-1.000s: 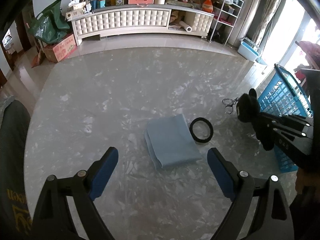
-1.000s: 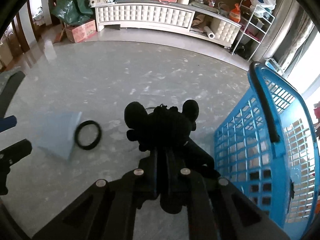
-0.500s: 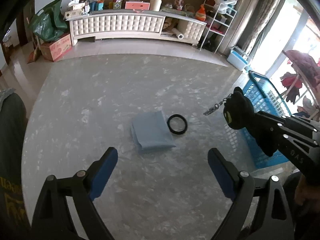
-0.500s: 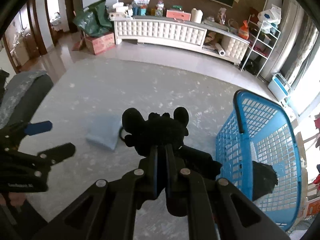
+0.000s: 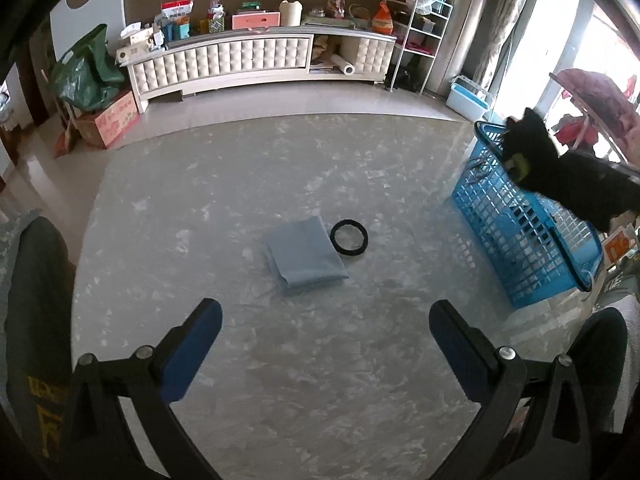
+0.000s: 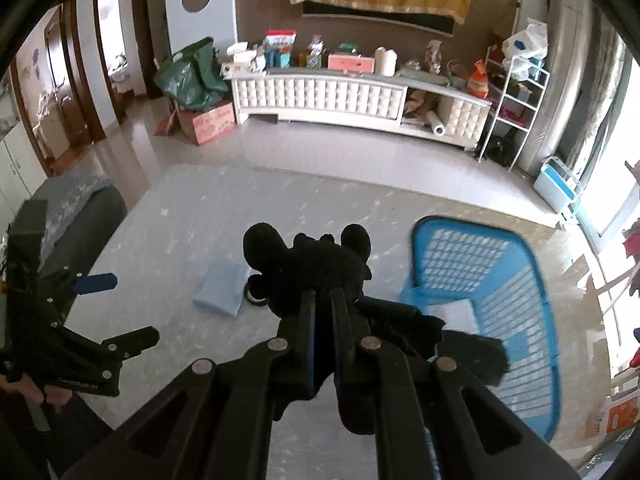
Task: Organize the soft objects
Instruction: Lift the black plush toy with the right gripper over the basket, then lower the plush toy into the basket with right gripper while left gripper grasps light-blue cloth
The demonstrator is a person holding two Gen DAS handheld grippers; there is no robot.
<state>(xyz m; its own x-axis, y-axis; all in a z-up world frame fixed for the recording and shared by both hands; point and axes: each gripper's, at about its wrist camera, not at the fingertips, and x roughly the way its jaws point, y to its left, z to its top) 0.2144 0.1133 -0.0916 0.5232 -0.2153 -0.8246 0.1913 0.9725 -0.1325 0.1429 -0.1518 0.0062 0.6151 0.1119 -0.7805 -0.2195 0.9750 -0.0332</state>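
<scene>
A black plush toy (image 6: 308,260) hangs in the air with my right gripper (image 6: 322,300) shut on it; in the left wrist view the black plush toy (image 5: 560,176) is over the near rim of the blue basket (image 5: 520,232). From the right wrist, the blue basket (image 6: 520,288) lies just right of the toy. A folded light-blue cloth (image 5: 306,256) and a black ring (image 5: 349,237) lie side by side on the grey marbled table (image 5: 200,200). My left gripper (image 5: 324,312) hovers above and short of the cloth. Its jaws are opening, with nothing between them.
A dark chair back (image 5: 36,280) stands at the table's left edge, another (image 5: 600,344) at the lower right. The basket sits at the table's right edge. A white tufted cabinet (image 5: 260,60) and a wire shelf (image 5: 420,32) stand beyond the floor.
My right gripper has lifted the plush toy up and across to the basket. My left gripper has risen and drawn back from the cloth, and its jaws have spread slightly wider.
</scene>
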